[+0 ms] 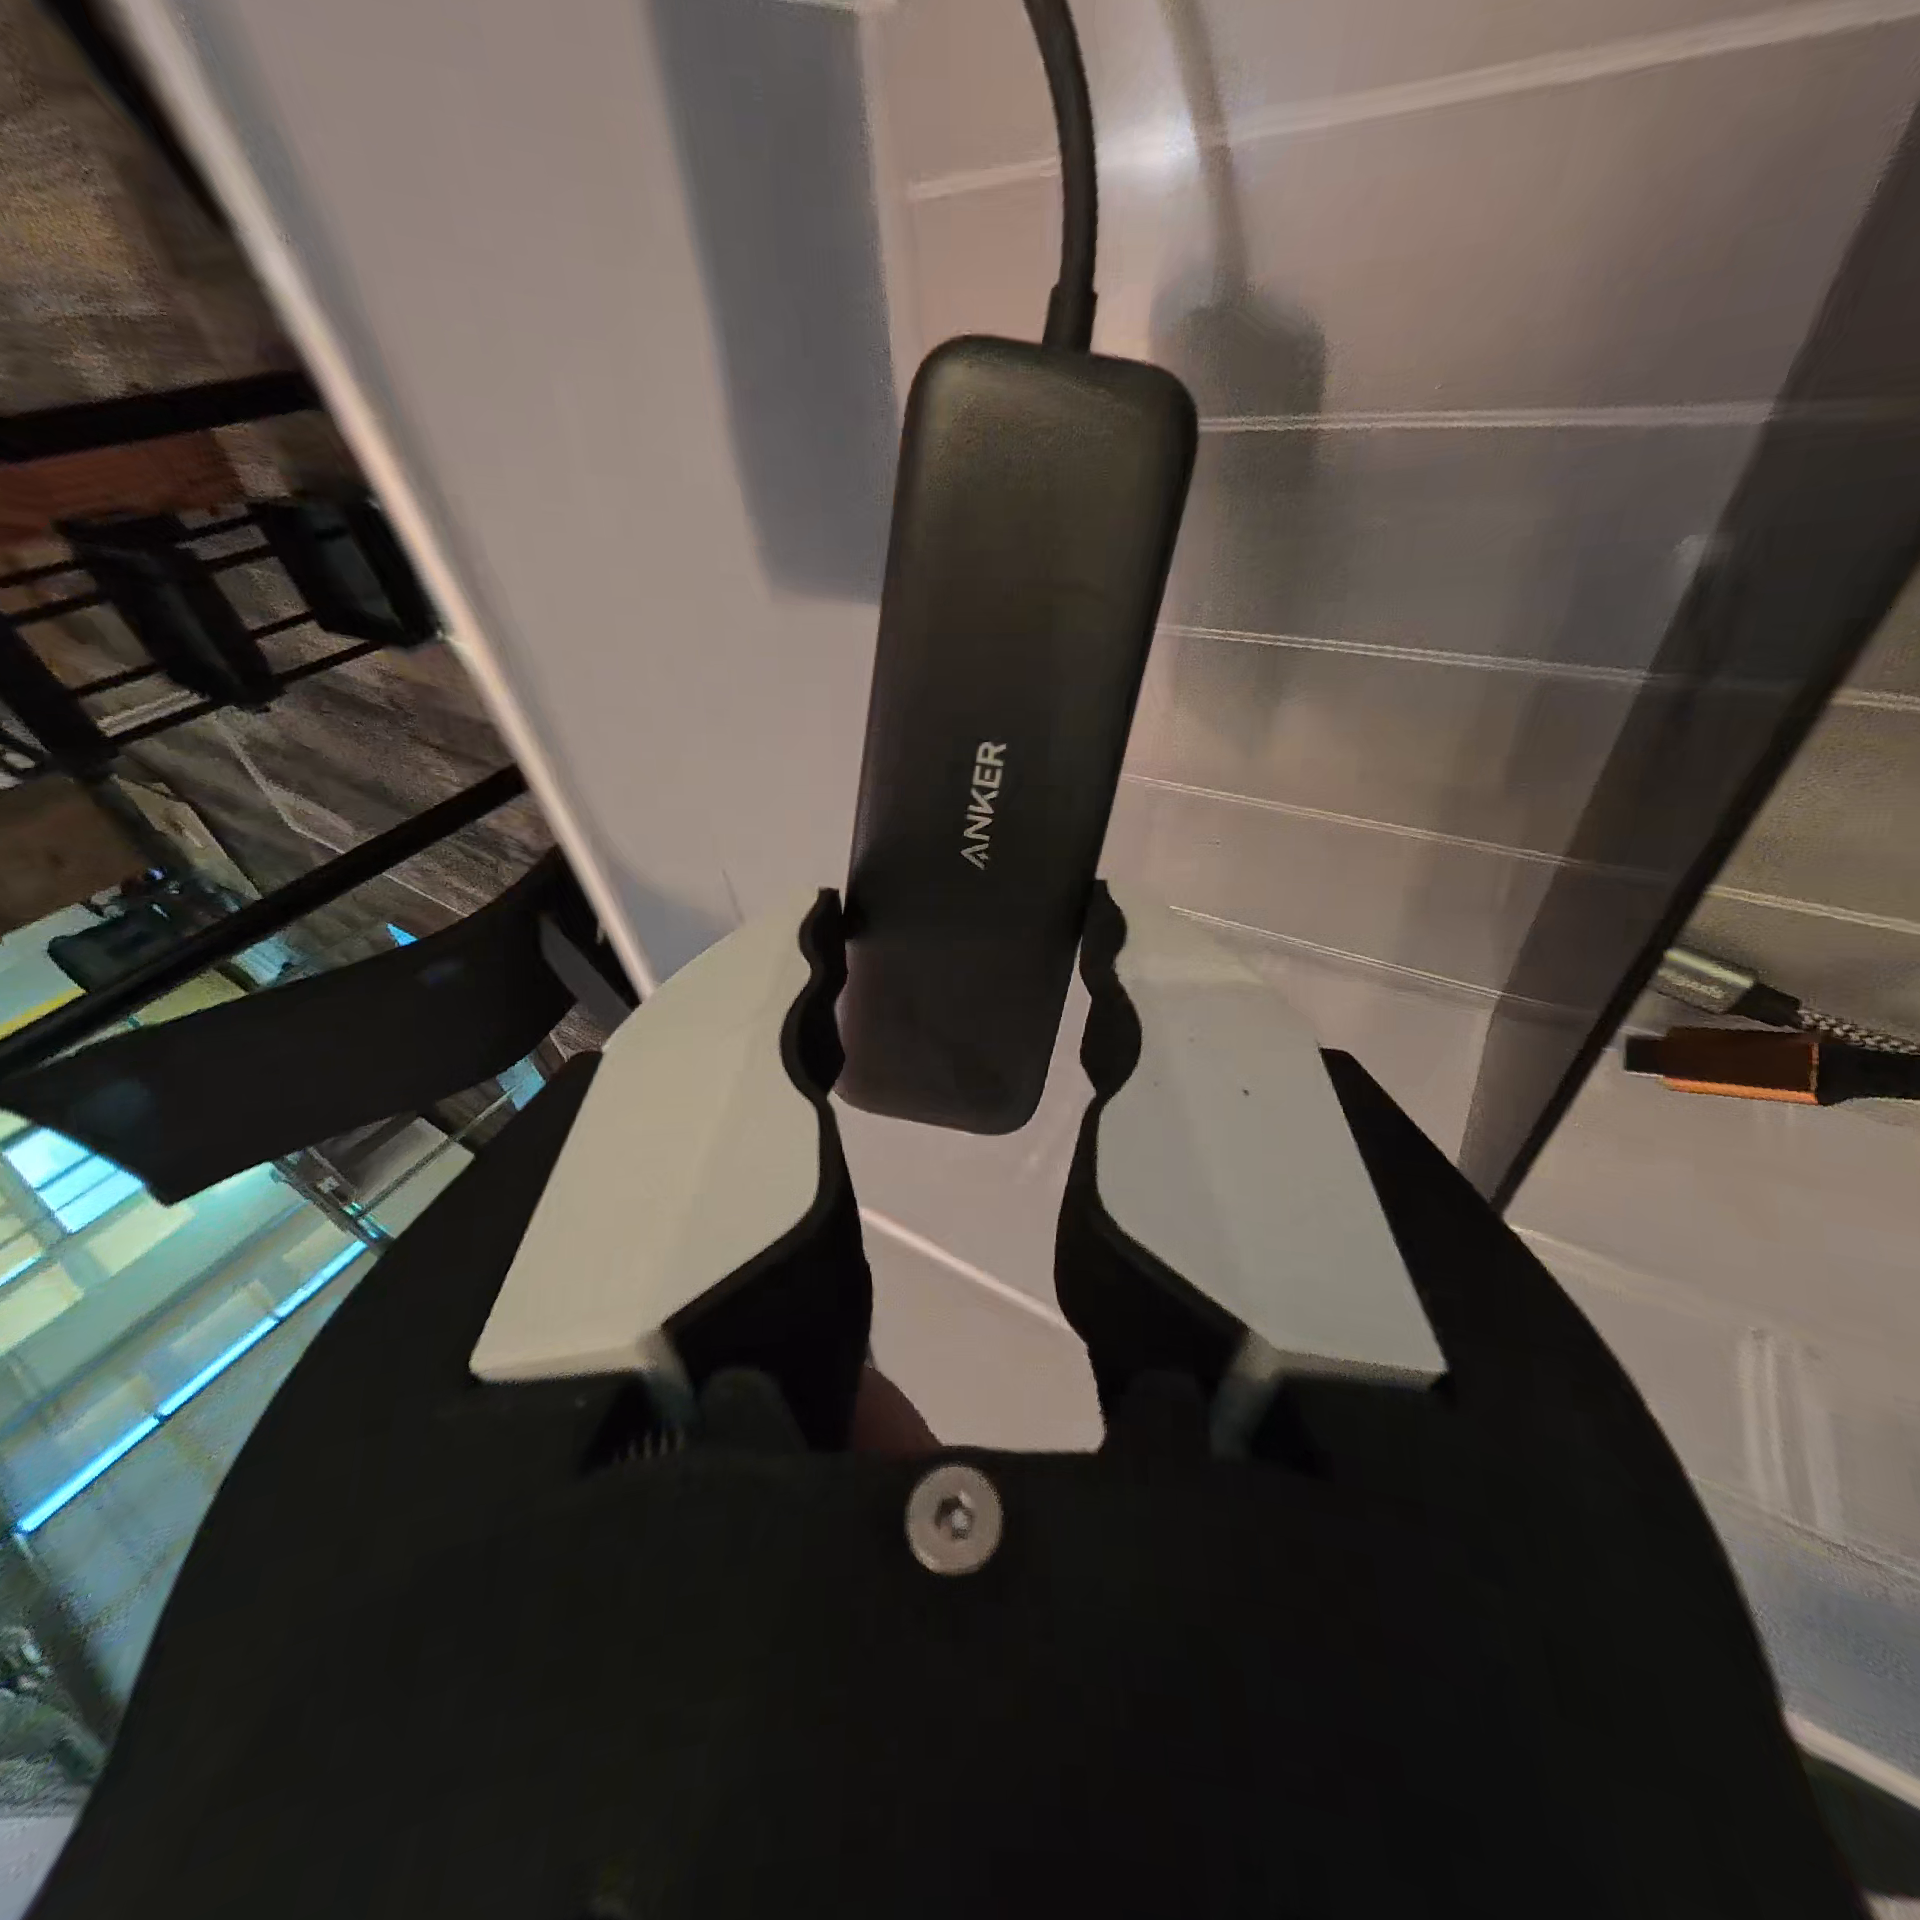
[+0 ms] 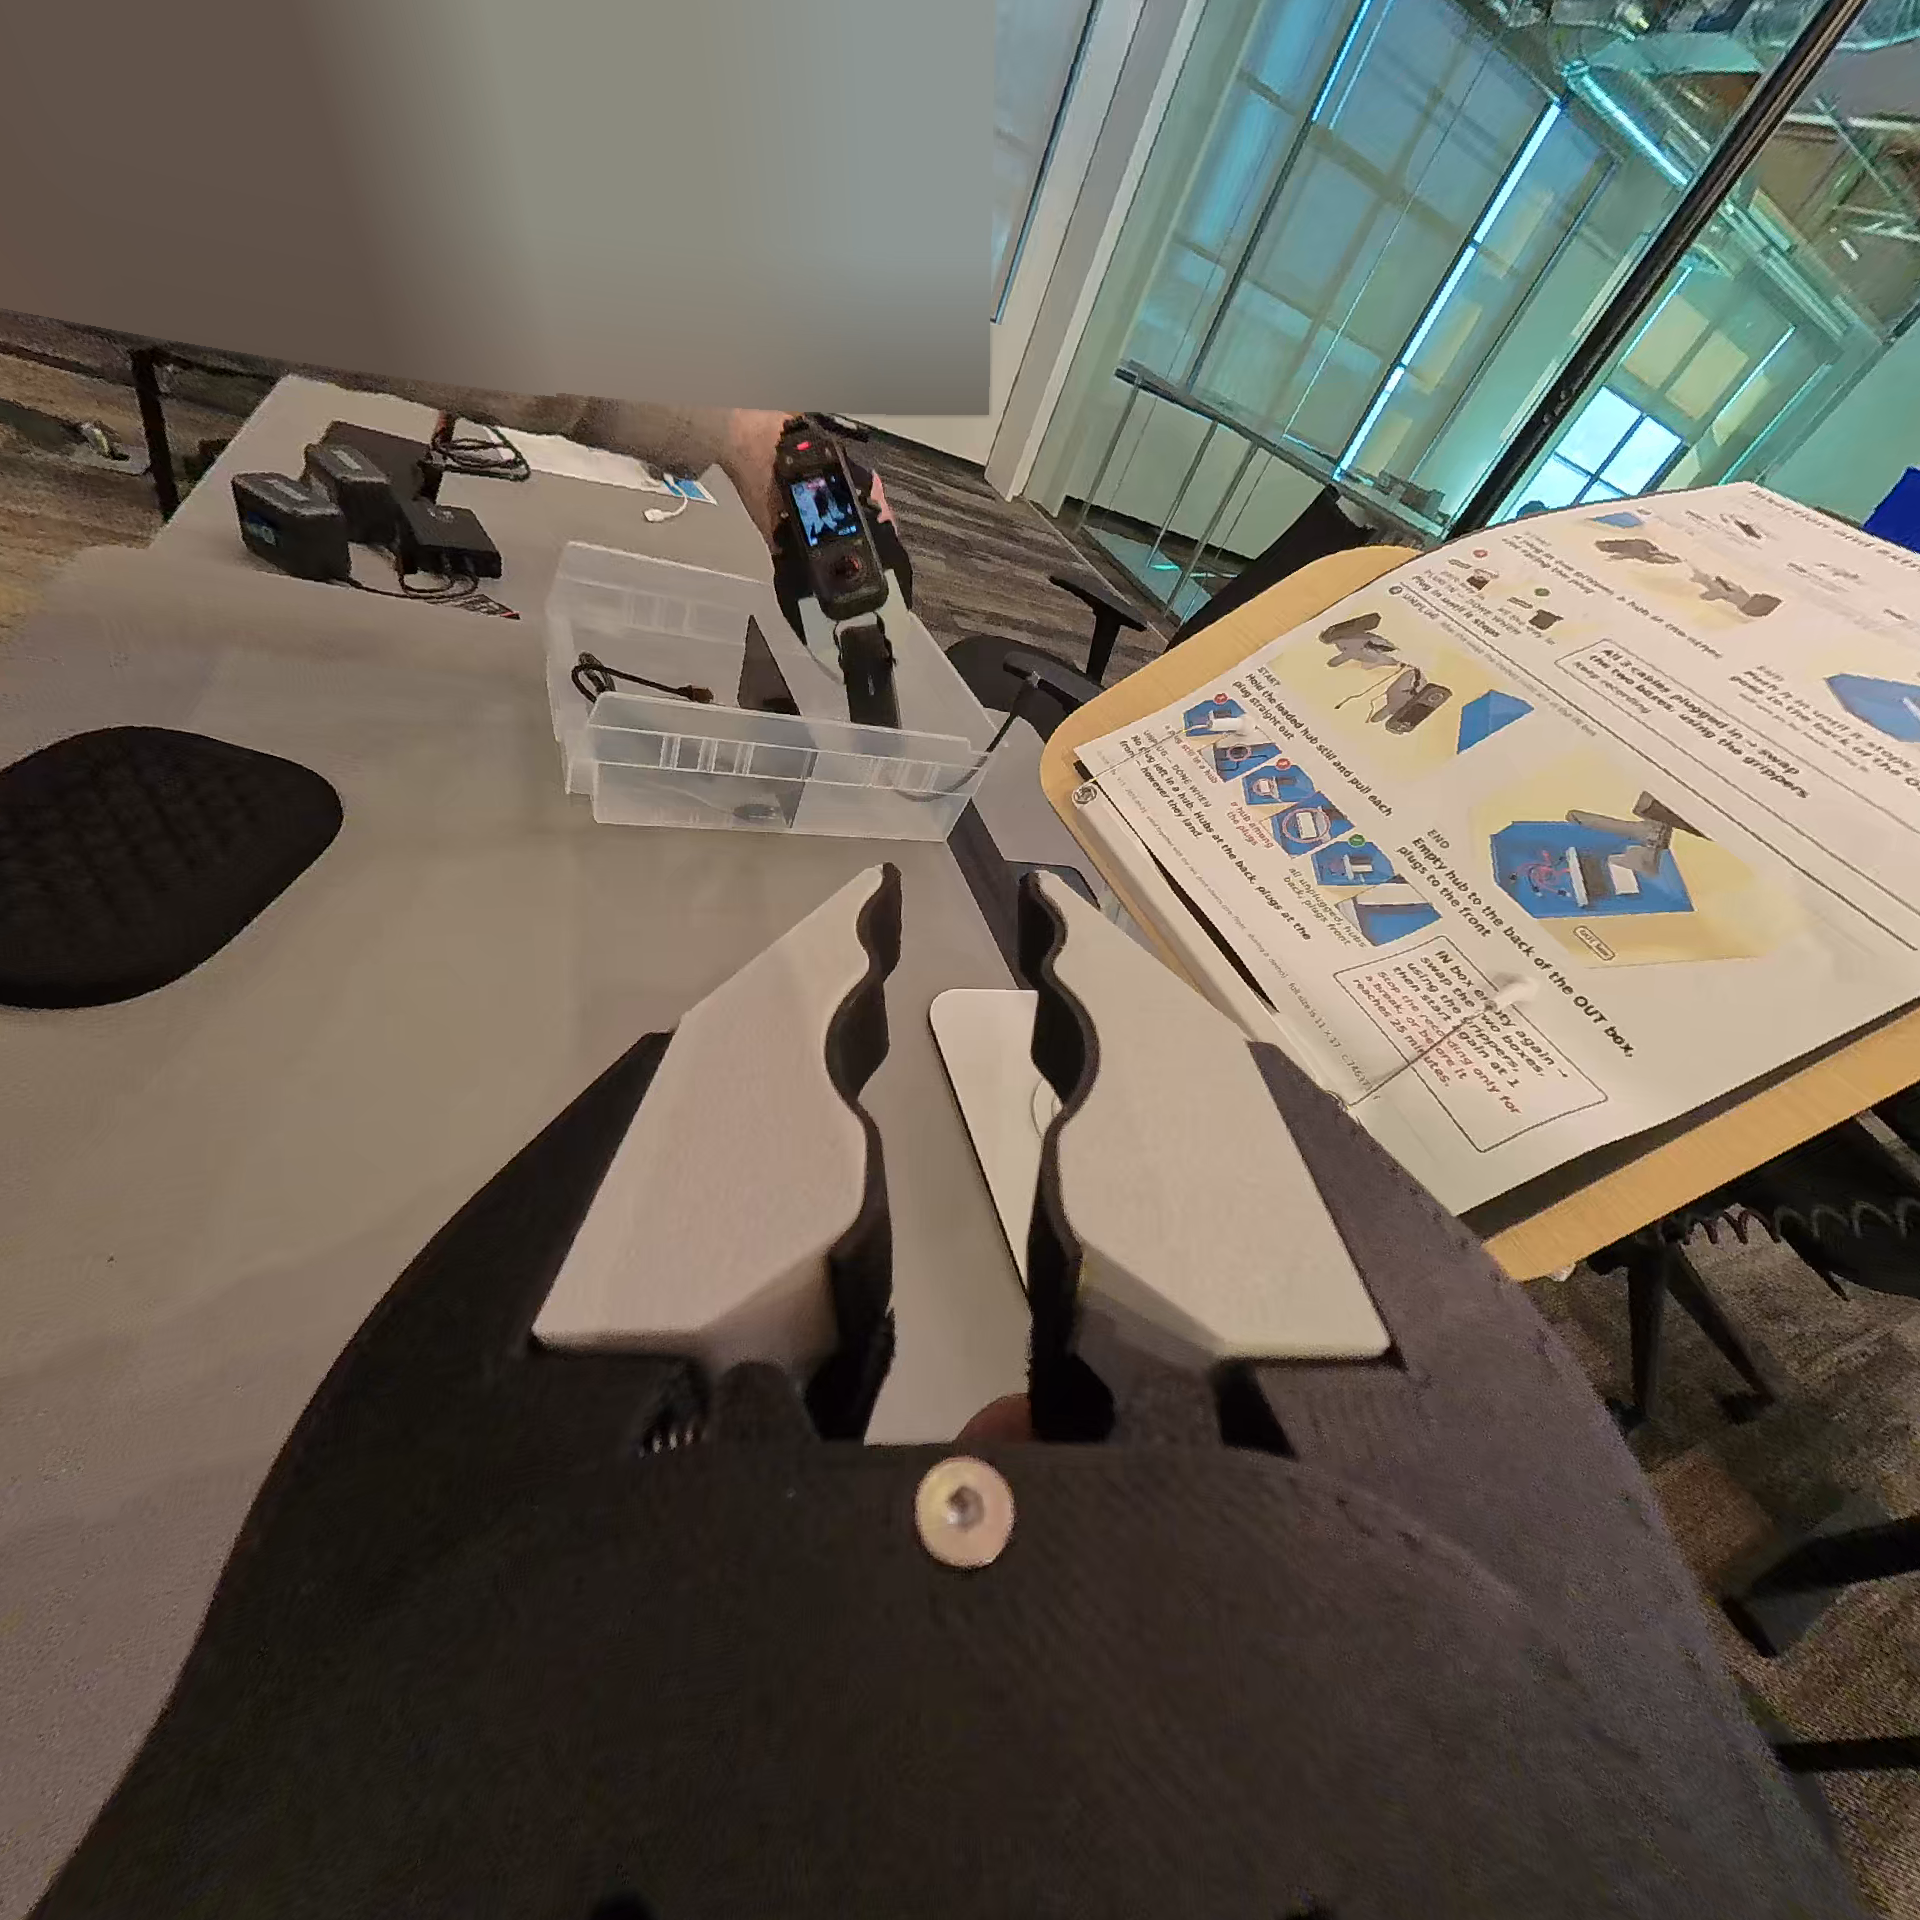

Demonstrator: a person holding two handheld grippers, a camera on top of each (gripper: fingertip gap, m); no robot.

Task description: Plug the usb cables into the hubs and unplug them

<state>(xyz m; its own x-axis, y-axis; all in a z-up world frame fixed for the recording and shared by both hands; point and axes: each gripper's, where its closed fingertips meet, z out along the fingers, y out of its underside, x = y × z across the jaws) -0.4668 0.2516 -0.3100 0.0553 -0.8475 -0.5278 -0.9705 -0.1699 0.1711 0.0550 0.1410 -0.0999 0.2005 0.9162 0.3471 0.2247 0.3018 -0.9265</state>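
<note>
The grey table carries everything, and at its far side stand two clear plastic boxes side by side, placed so that one can serve as a source and the other as a drop for hubs and cables. To the right, a tilted wooden board props up a printed instruction sheet, angled toward the person, presumably so it can be read while both hands are busy. The left gripper reaches down into one box, which the right wrist view shows from across the table. Its jaws are clamped on the near end of the dark grey hub, gripping it across its narrow width so that the long sides, where the ports would likely sit, stay free. The hub's own black lead trails away from its far end, out of the grip. The hub appears raised off the box floor, though blur leaves that uncertain. At the right edge of the left wrist view, beyond a dark divider, lies a braided cable with an orange plug, well apart from the hub and untouched; no cable is plugged in that can be seen. The right gripper hovers over the near table with its jaws a little apart and nothing between them, probably kept free for a plug.
</note>
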